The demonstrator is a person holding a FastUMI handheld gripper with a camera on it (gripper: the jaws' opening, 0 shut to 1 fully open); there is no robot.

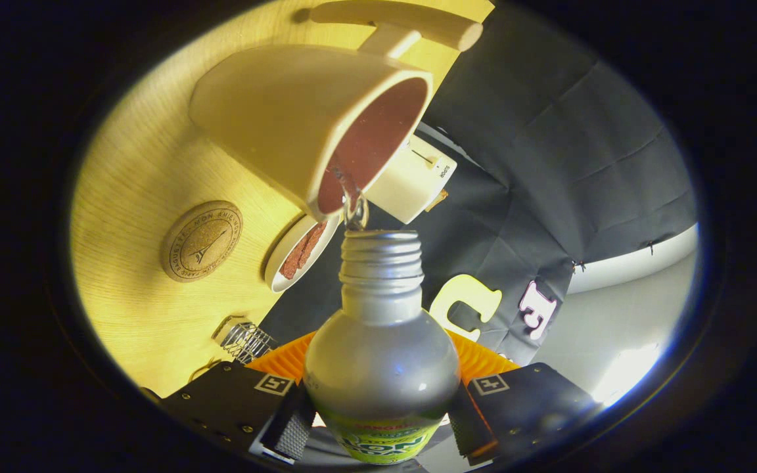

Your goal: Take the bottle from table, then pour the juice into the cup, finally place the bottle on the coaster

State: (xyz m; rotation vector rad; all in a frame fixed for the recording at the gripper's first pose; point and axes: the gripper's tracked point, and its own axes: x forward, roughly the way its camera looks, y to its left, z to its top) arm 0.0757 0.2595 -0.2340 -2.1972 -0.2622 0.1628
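Observation:
My gripper point(382, 420) is shut on a silver bottle point(382, 341) with a green label, both fingers pressing its sides. The bottle is tipped over, its open threaded neck point(382, 256) pointing at the rim of a cream cup point(299, 118) with a reddish-brown inside. A thin clear stream point(354, 203) runs from the neck into the cup's mouth. The cup stands on the pale wooden table point(135, 190). A round cork coaster point(202, 241) with a tower stamp lies on the table beside the cup.
A small white dish point(299, 253) holding something reddish sits by the cup, near the bottle neck. A white box point(411, 180) stands behind the cup. A pale wooden stand point(398, 23) is beyond the cup. A wire object point(244, 338) lies near my fingers.

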